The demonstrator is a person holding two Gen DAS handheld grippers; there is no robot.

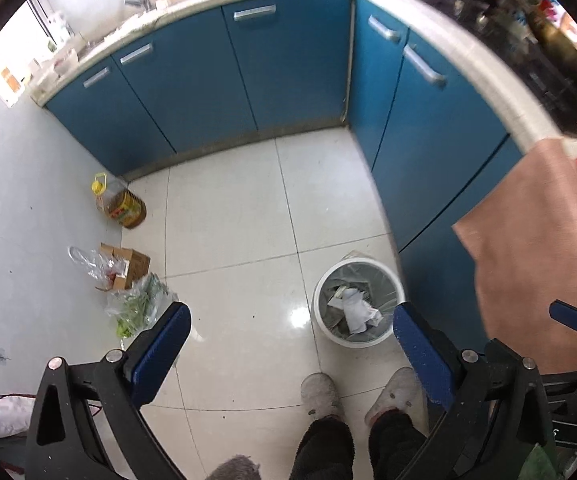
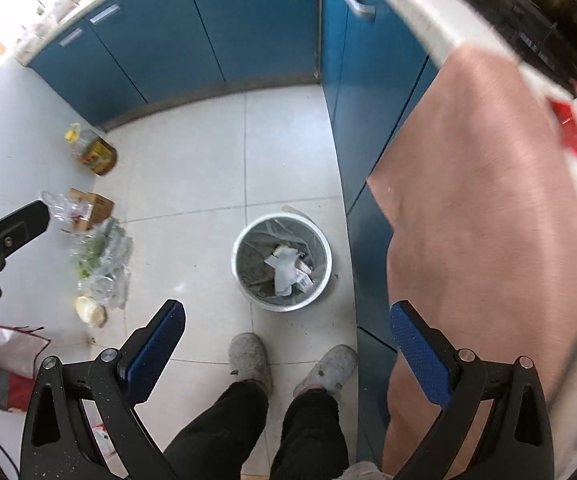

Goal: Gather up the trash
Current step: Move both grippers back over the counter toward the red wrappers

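A white trash bin [image 1: 320, 300] with a clear liner stands on the tiled floor next to the blue cabinets; crumpled white paper [image 1: 354, 308] lies inside. It also shows in the right wrist view [image 2: 240, 272], with paper and wrappers [image 2: 288, 266] in it. My left gripper [image 1: 290, 320] is open and empty, held high above the floor, the bin between its fingers. My right gripper [image 2: 286, 320] is open and empty, also high above the bin. The left gripper's finger [image 2: 12, 220] shows at the left edge of the right wrist view.
A cardboard box [image 1: 128, 266], clear plastic bags with greens [image 1: 140, 306] and an oil bottle [image 1: 122, 204] sit by the left wall. A pink cloth [image 2: 480, 208] hangs over the counter edge on the right. The person's slippered feet [image 1: 320, 394] stand just before the bin.
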